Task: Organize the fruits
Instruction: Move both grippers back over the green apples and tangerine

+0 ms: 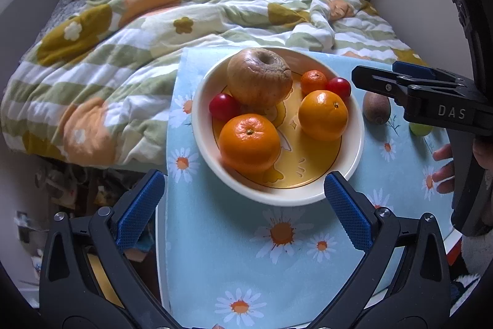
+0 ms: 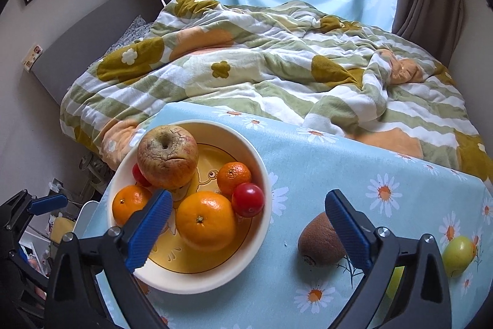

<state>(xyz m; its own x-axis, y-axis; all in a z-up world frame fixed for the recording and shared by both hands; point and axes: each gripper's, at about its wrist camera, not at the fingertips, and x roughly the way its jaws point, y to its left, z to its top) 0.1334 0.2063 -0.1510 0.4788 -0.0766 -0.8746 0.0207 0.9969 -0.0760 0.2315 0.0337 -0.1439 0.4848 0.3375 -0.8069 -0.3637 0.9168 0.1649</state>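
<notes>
Left gripper [image 1: 245, 208]: jaws spread wide, nothing between the pads; it hangs over the near rim of the bowl.
Left view, bowl [image 1: 357, 125]: one, cream with a yellow inside, standing on the daisy-print cloth [image 1: 215, 261].
Left view, bowl contents: one wrinkled apple [image 1: 259, 76] at the back; three oranges, a big one in front [image 1: 249, 143], a big one to the right [image 1: 323, 115], a small one behind [image 1: 313, 81]; two red plums, one left [image 1: 222, 106], one right [image 1: 339, 86].
Left view, outside the bowl: one kiwi [image 1: 376, 107] on the cloth just right of the bowl; one green fruit [image 1: 420, 129], mostly hidden behind the other tool.
Right gripper [image 2: 249, 207]: jaws spread wide, pinching nothing; left pad over the bowl's inside, right pad in front of the kiwi.
Right view, bowl [image 2: 265, 171]: same count, one apple [image 2: 167, 161], three oranges [image 2: 205, 219], two plums [image 2: 248, 199].
Right view, cloth: one kiwi [image 2: 319, 239] lying beside the bowl; one green fruit [image 2: 459, 252] farther right, apart from the kiwi.
Background: one rumpled quilt [image 2: 262, 60] on the bed behind the table.
</notes>
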